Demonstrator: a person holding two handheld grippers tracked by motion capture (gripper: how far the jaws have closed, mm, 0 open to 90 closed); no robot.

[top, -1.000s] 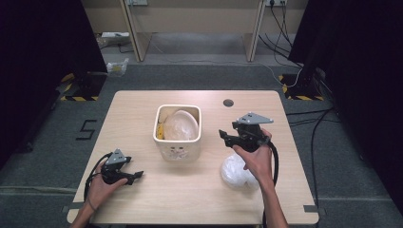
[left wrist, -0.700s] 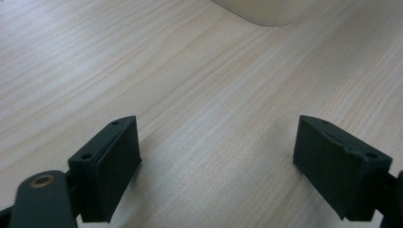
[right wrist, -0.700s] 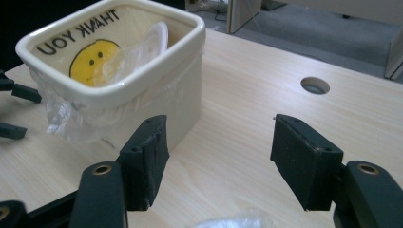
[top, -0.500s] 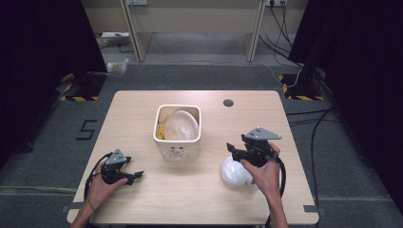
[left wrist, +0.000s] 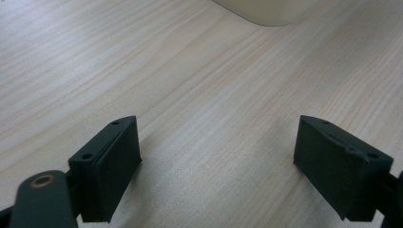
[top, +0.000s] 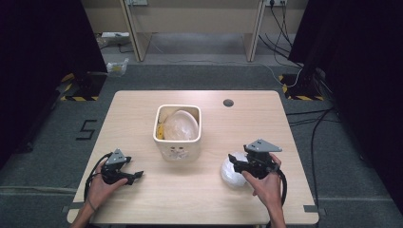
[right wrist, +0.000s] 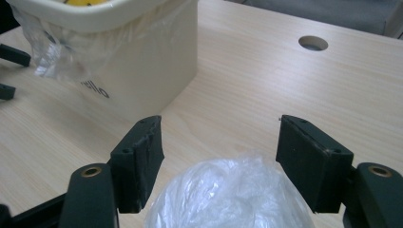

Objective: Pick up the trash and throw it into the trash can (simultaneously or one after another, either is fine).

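A cream square bin [top: 178, 142] with a clear plastic liner [top: 180, 124] stands mid-table. A crumpled white plastic bag [top: 232, 175] lies on the wood to its right. My right gripper [top: 234, 162] hovers just over that bag, pointing left. In the right gripper view the bag [right wrist: 228, 197] bulges up between and below the jaws of the right gripper [right wrist: 219, 126]. The jaws have just been opening, and the pads stand apart from the bag. My left gripper [top: 135, 177] rests open at the front left over bare wood, with nothing between its jaws [left wrist: 217, 122].
The wooden table [top: 142, 114] has a round cable hole [top: 228, 102] behind the bin to the right. The bin's printed side [right wrist: 142, 80] is close ahead of the right gripper. Dark floor with cables surrounds the table.
My right gripper has come down and toward the table's near right, from beside the bin to just over the white bag. The left hand has stayed put.
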